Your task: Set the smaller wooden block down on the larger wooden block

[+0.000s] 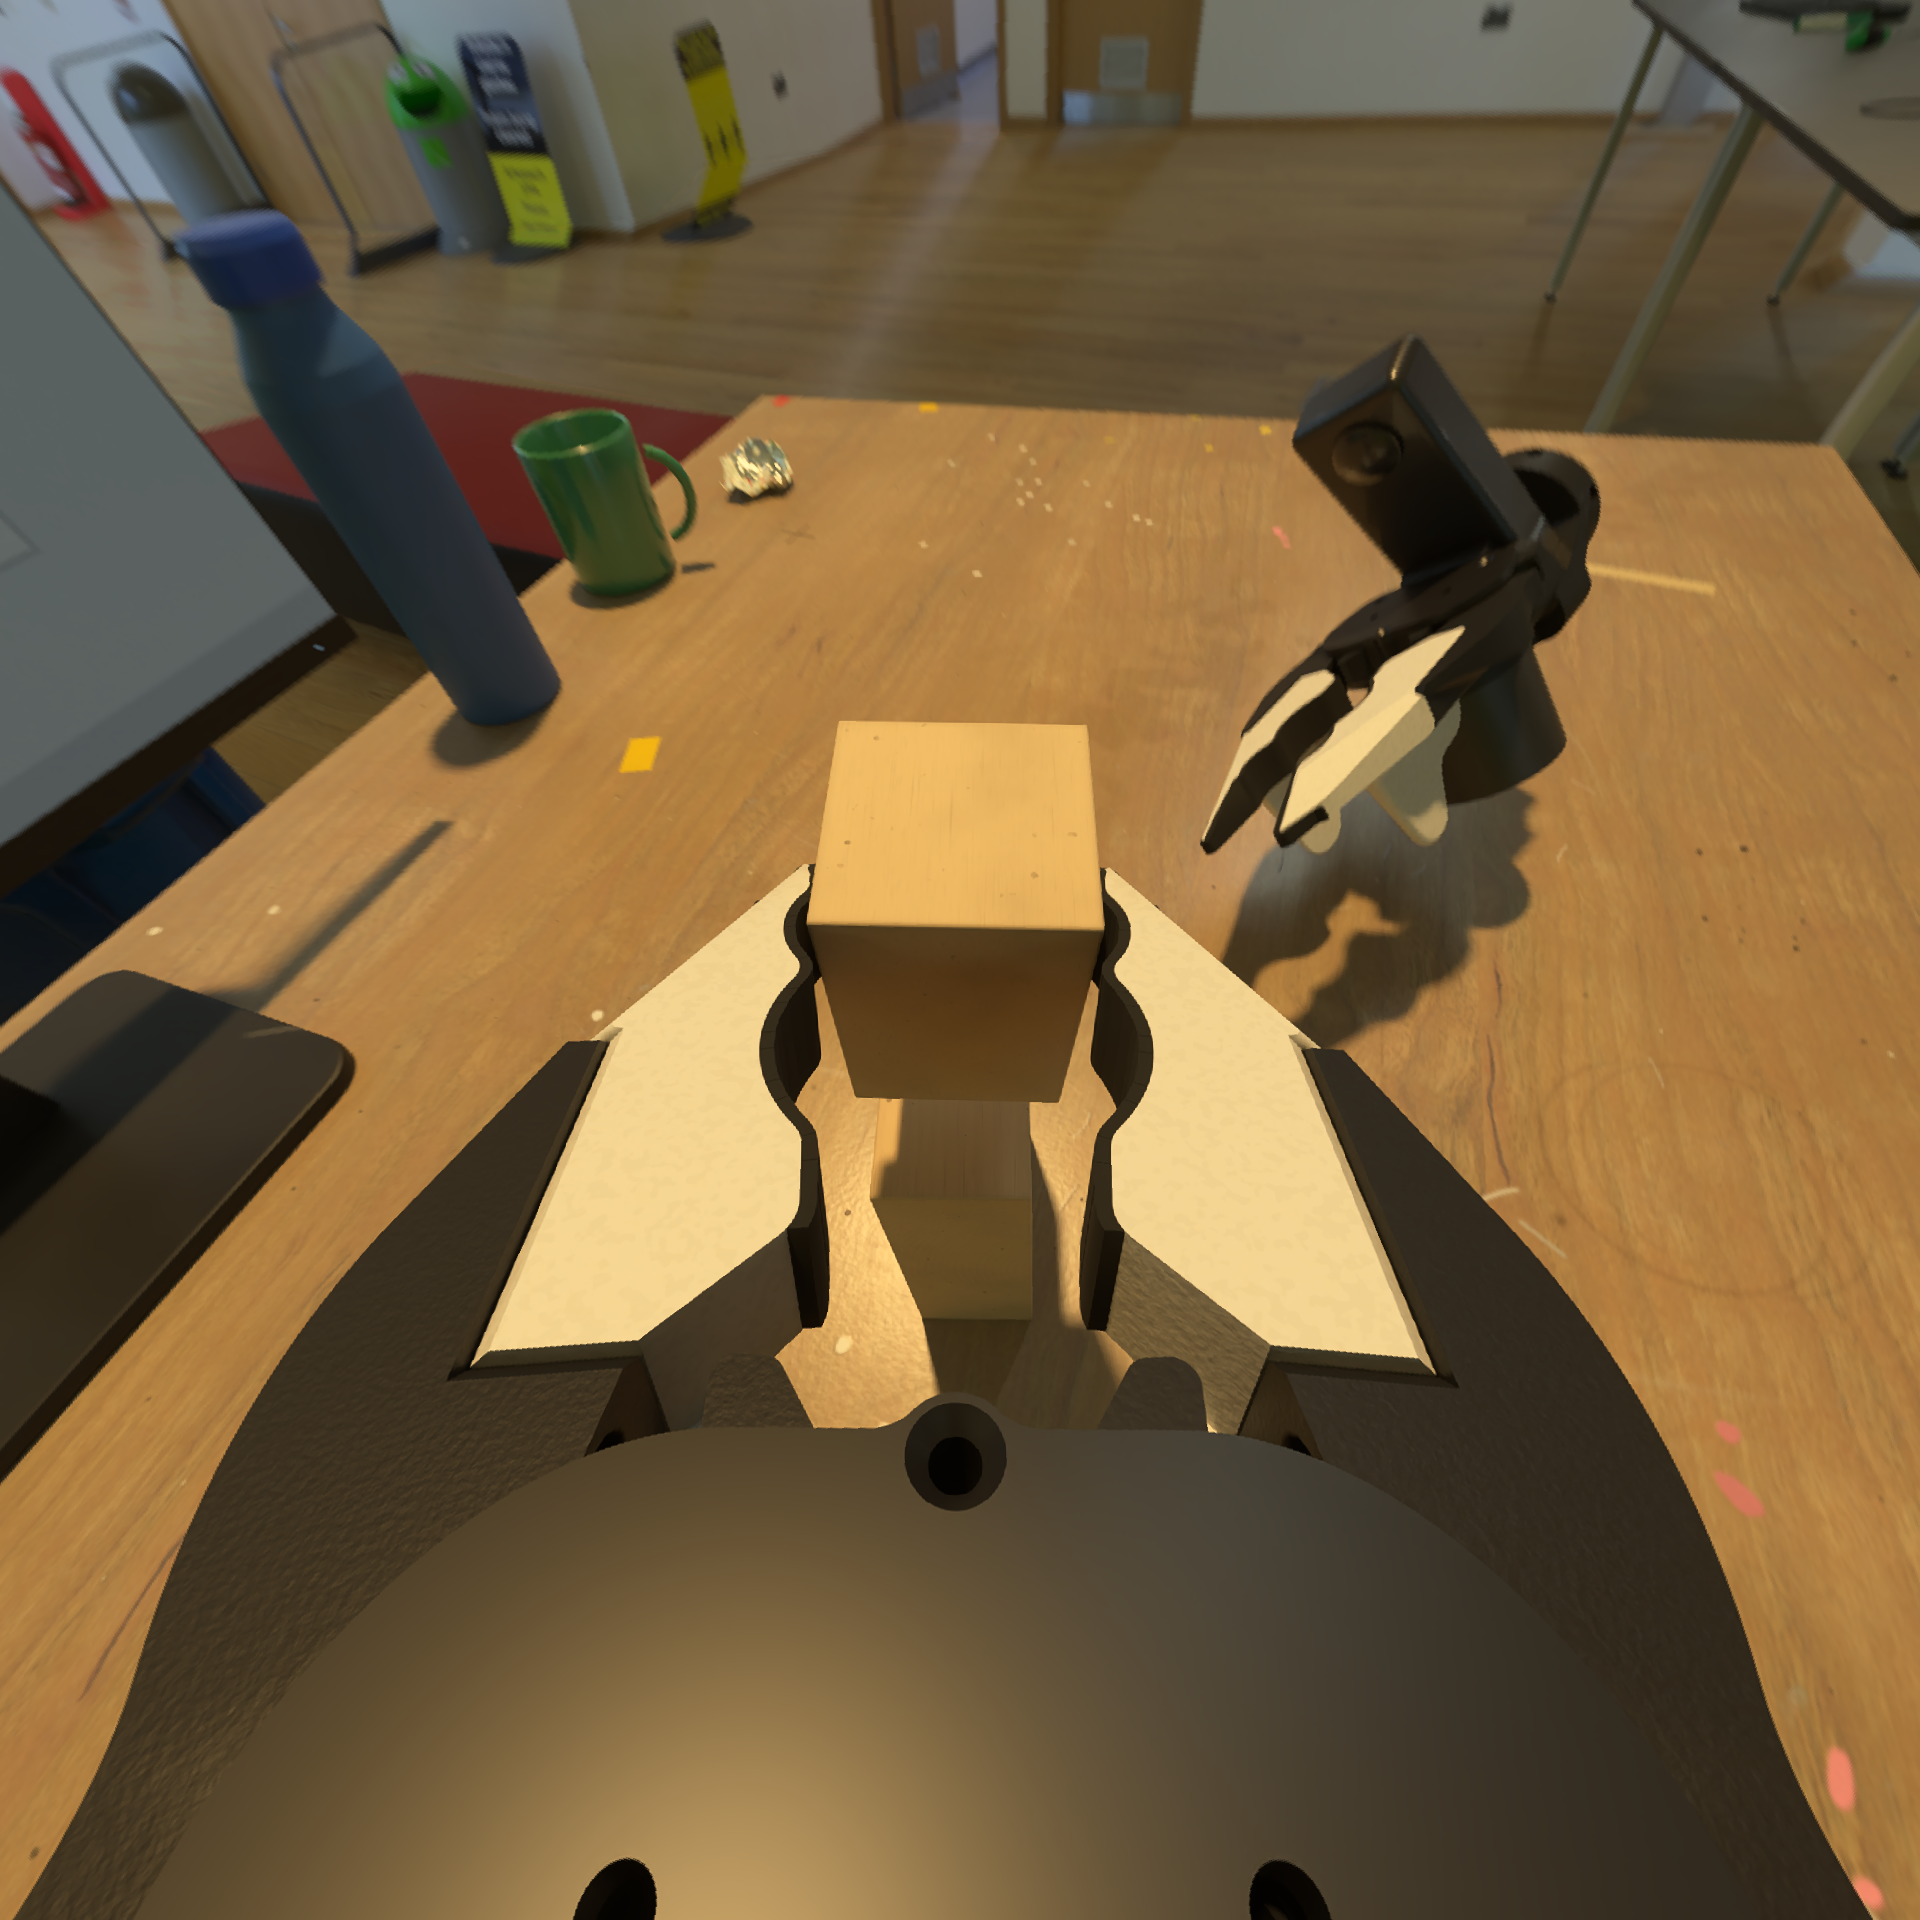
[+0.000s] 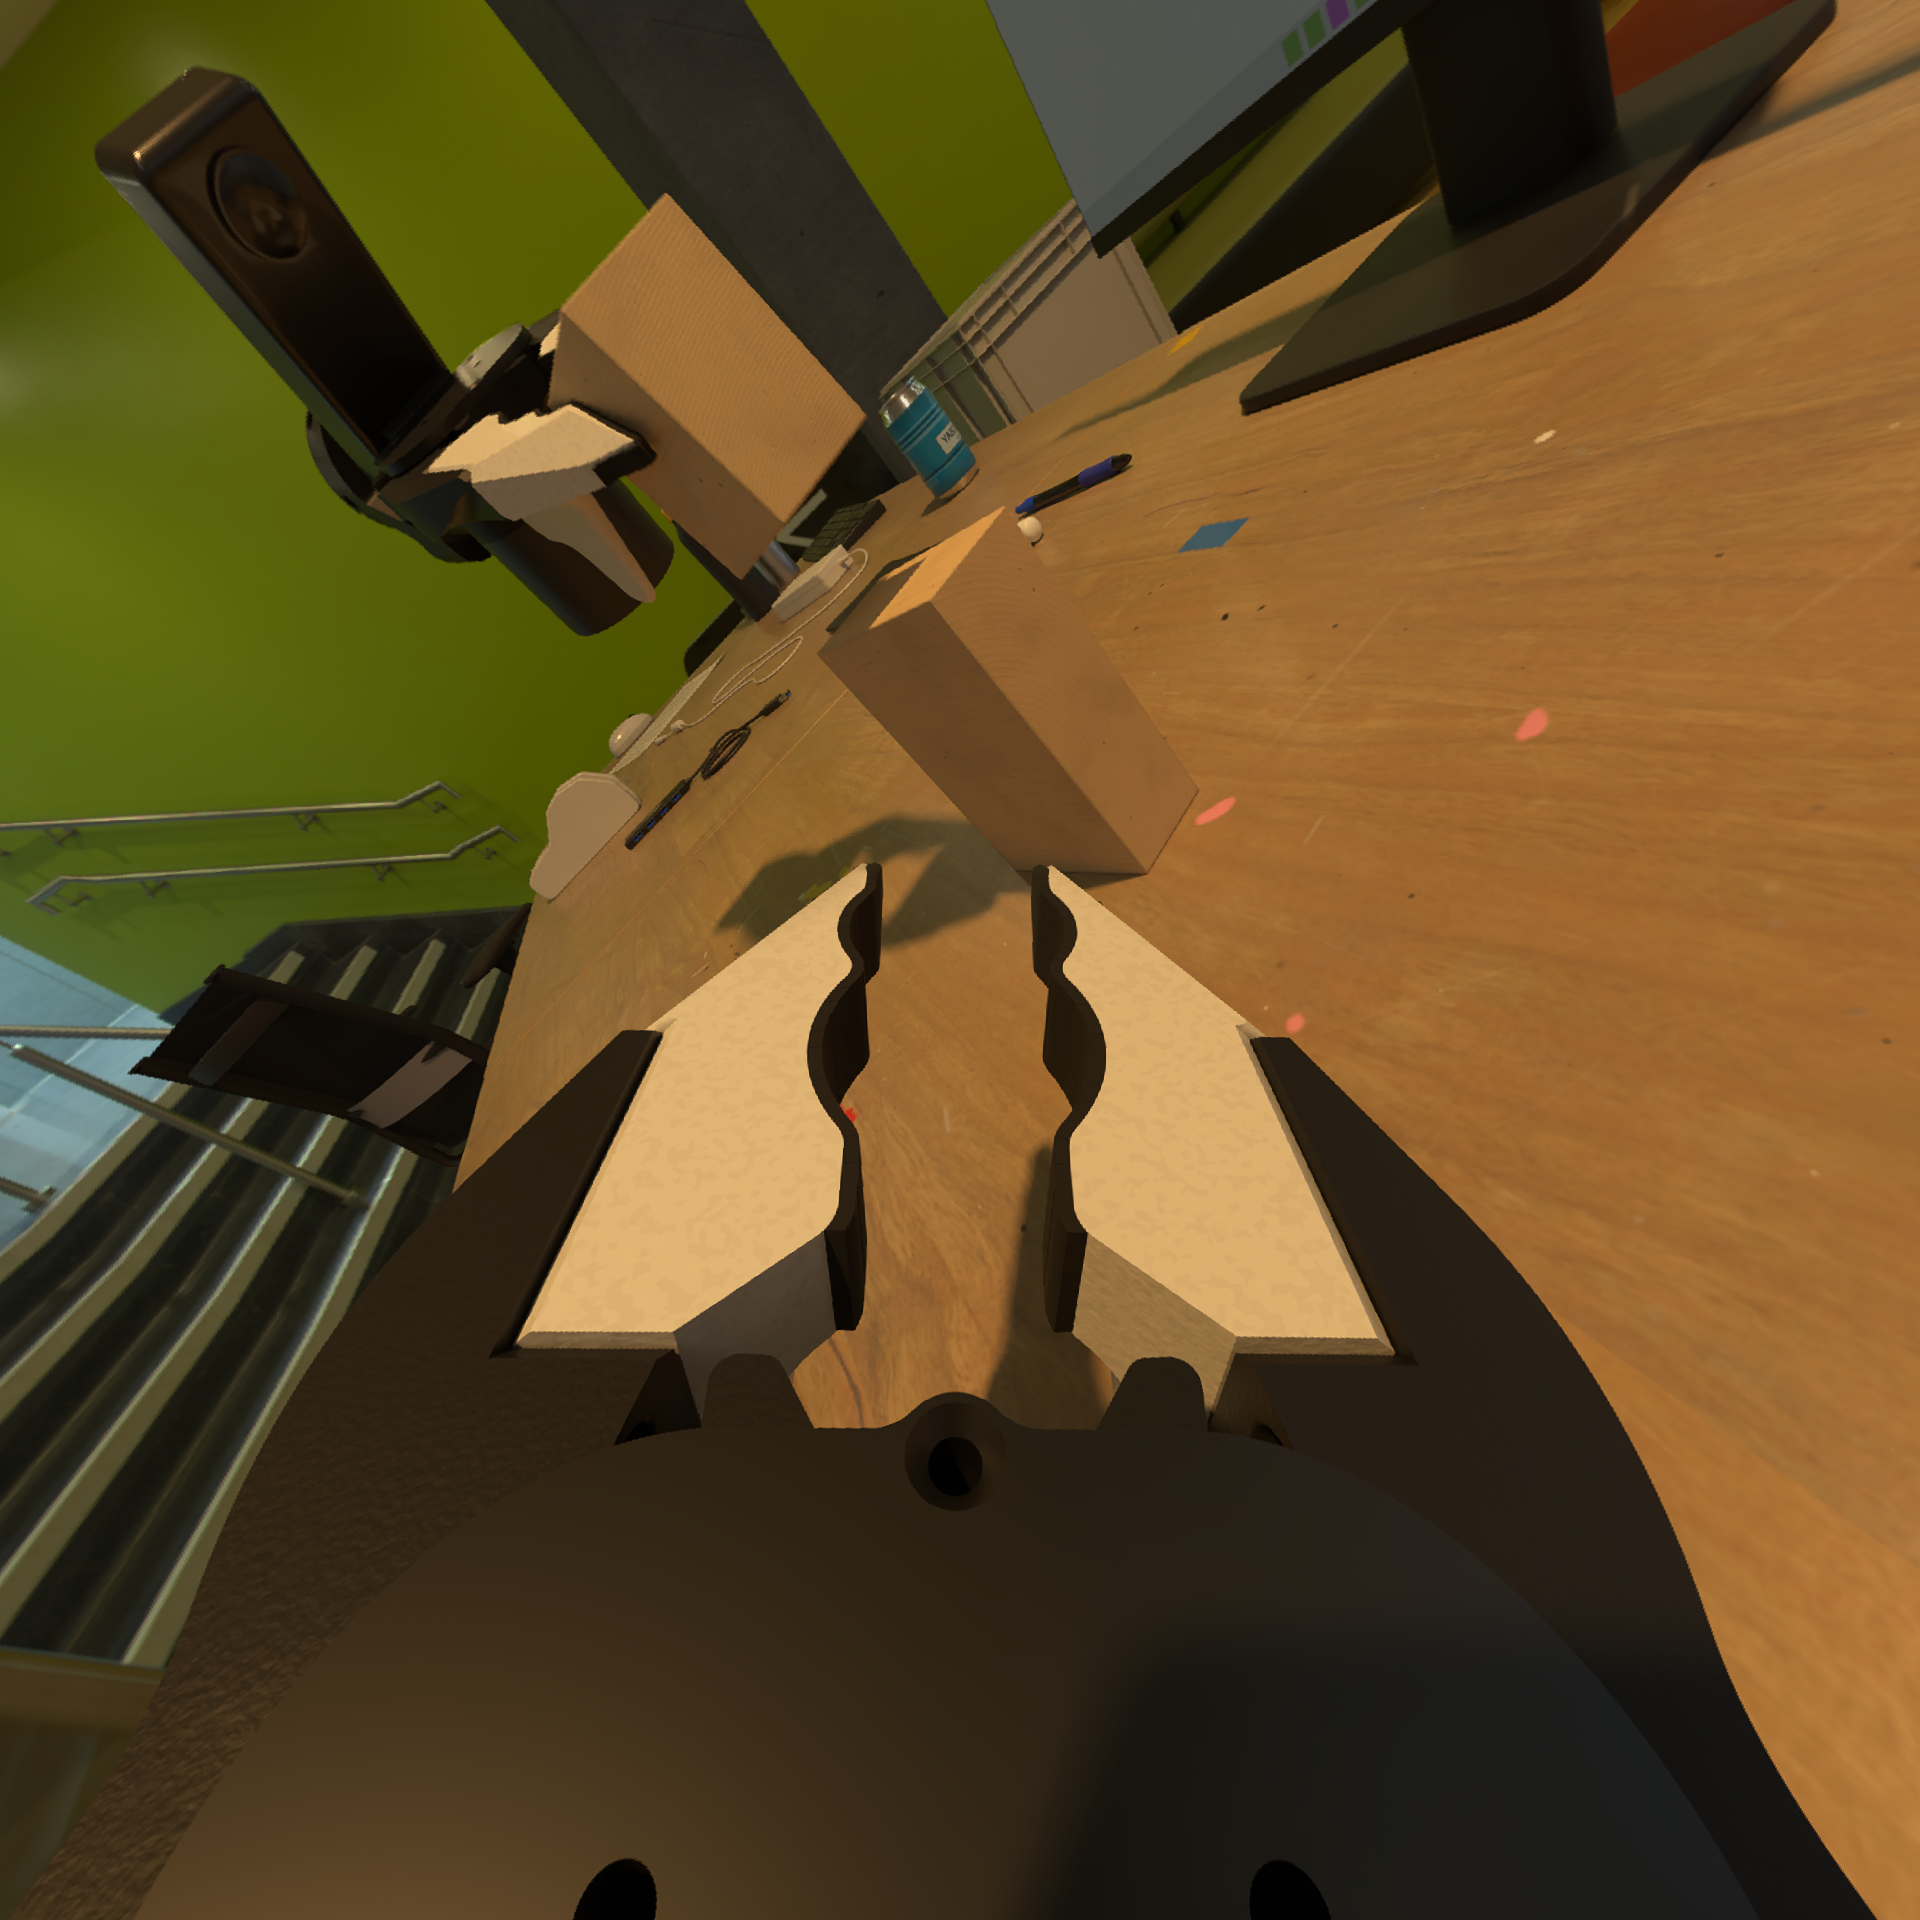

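Observation:
My left gripper is shut on the smaller wooden block, a pale cube held by its sides above the table. Between the fingers, below the cube, part of the larger wooden block shows on the table. In the right wrist view the left gripper holds the cube in the air, up and to the left of the long larger block, which lies flat. My right gripper is open and empty, its tips just short of the larger block's near end. It also shows at the right of the left wrist view.
A dark blue bottle, a green mug and a foil ball stand at the far left of the wooden table. A monitor and its black base are at the left. A blue can, a pen and cables lie beyond the blocks.

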